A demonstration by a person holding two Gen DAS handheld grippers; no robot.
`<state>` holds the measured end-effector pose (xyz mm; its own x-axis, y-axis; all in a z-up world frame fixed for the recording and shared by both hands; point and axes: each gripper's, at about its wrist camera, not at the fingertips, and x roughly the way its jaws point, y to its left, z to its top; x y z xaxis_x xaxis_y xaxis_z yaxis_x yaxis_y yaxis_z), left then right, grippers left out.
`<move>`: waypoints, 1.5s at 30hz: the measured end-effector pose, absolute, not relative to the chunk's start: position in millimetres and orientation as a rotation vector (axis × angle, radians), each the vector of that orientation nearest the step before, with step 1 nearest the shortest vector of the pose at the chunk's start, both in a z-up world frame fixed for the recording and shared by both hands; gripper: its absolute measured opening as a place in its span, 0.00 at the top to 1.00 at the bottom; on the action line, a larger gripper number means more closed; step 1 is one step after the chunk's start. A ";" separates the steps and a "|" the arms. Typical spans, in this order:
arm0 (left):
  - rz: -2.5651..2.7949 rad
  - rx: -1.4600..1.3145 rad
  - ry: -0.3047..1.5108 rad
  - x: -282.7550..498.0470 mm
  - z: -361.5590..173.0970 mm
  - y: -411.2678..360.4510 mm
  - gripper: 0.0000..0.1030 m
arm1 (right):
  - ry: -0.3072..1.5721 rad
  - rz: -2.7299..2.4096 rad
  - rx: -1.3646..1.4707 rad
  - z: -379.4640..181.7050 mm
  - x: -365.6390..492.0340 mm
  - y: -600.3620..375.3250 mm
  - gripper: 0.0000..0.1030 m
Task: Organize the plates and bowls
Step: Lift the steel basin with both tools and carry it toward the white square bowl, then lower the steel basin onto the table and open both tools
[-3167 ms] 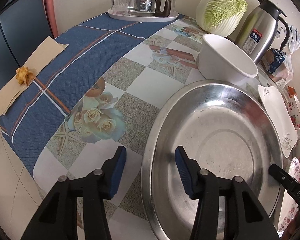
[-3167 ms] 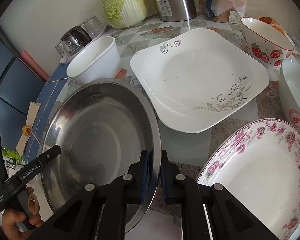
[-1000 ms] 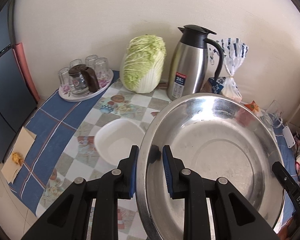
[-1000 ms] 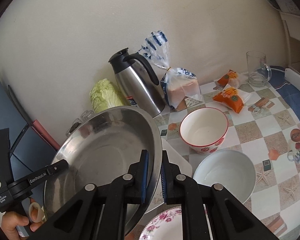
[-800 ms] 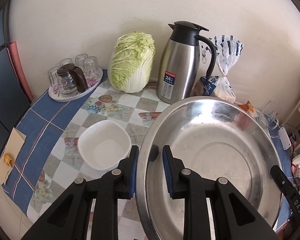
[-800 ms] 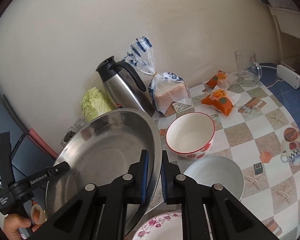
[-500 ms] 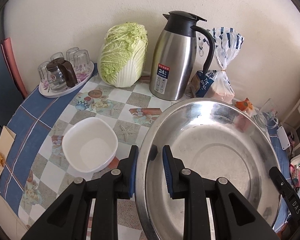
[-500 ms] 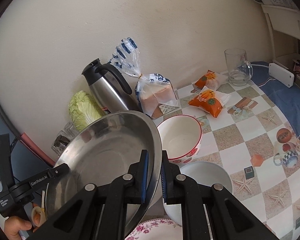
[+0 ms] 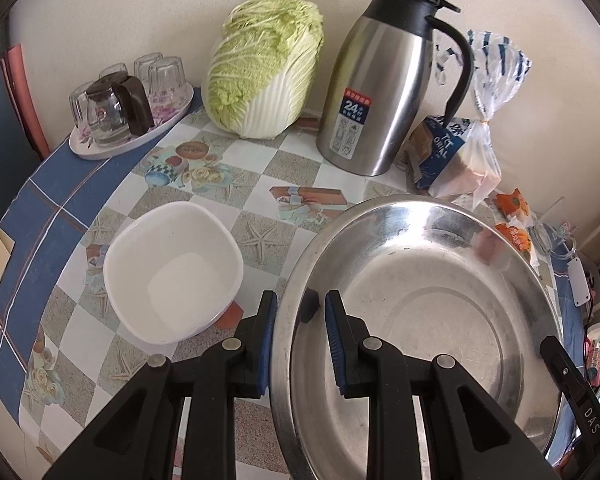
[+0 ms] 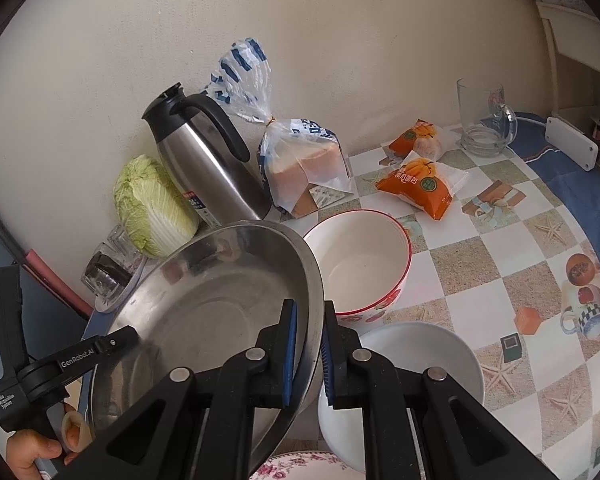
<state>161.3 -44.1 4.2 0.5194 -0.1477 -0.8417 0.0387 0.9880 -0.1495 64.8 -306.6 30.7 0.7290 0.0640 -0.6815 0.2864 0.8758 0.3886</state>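
- My left claw (image 9: 296, 332) was clamped narrow on the left rim of the steel basin (image 9: 420, 312), blue pads on either side of its thin edge.
- My right claw (image 10: 309, 344) was pinched nearly closed on the opposite rim of that basin, at the lower middle of the right wrist view.
- The basin was round, shallow and shiny, filling the lower right of the left wrist view and tilted above the desk (image 9: 260, 236).
- In the left wrist view, at lower left of the basin, a white square bowl (image 9: 172, 276) with rounded corners stood close beside the left claw, a strip of checkered cloth between them.
- Beyond the basin's far edge the steel jug (image 9: 376, 88) and the cabbage (image 9: 264, 68) stood against the wall, with bare cloth in front of them.
- In the right wrist view a red-rimmed bowl (image 10: 360, 260) sat just beside the basin's right edge, and a plain white bowl (image 10: 420, 364) lay just under my right claw.
- To the right of these bowls the glossy checkered cloth lay open towards the blue border.
- A flowered plate (image 10: 300, 468) showed its edge at the bottom.
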 end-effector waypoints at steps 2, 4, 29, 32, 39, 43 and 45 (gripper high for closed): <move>-0.113 -0.123 1.031 162.9 -0.9 -42.5 0.76 | 0.763 -0.128 0.491 26.9 68.4 -303.7 0.88; -0.111 -0.130 1.041 164.5 -5.1 -40.3 0.76 | 0.776 -0.129 0.483 23.1 71.5 -301.8 0.88; -0.083 -0.152 1.109 174.5 -36.5 -28.0 0.76 | 0.928 -0.149 0.373 -11.7 93.0 -281.6 0.88; -0.080 -0.149 1.113 176.0 -38.3 -29.0 0.76 | 0.934 -0.153 0.362 -12.9 95.0 -280.9 0.88; -0.079 -0.145 1.121 177.5 -41.5 -30.4 0.76 | 0.934 -0.162 0.345 -12.6 97.8 -279.9 0.88; -0.077 -0.137 1.133 178.5 -44.6 -31.1 0.76 | 0.936 -0.164 0.337 -12.6 98.4 -279.3 0.88; -0.073 -0.131 1.139 179.0 -46.6 -31.8 0.76 | 0.939 -0.165 0.335 -13.1 99.0 -279.3 0.88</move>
